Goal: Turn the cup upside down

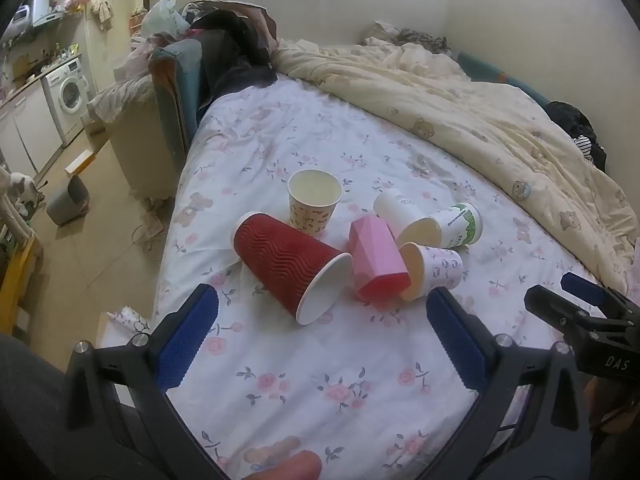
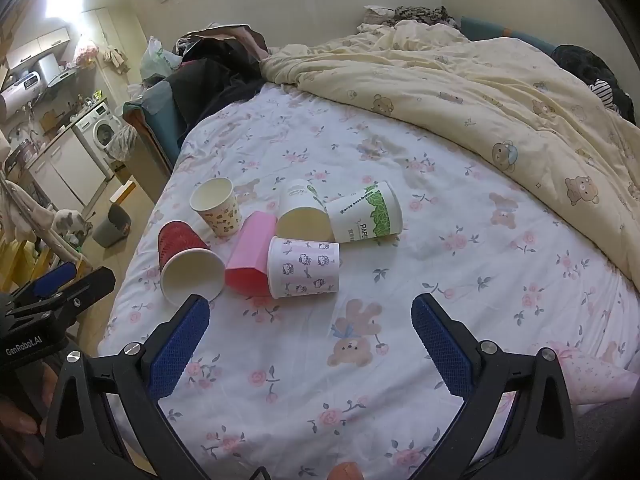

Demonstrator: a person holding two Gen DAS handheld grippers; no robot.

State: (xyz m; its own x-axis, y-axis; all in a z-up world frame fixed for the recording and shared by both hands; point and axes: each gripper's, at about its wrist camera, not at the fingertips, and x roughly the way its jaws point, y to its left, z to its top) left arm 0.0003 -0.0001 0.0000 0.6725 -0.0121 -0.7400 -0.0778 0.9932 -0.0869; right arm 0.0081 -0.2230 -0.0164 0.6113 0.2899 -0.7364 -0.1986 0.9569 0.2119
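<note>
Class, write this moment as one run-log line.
left gripper: open, empty | right gripper: open, empty | bear-print cup: upright, mouth up | red ribbed cup: on its side | phase: pre-grasp

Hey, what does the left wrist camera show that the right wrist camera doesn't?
Left wrist only: the red ribbed cup seen along its full side.
Right wrist only: the lettering on the green-leaf cup and the cat print on the pink-striped cup.
Both: six cups on the floral bed sheet, only the bear-print cup upright, and open grippers.

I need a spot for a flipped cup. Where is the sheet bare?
Bare: between the right gripper and the kitty cup, and right of the green cup toward the quilt. Crowded: around the pink cup.
</note>
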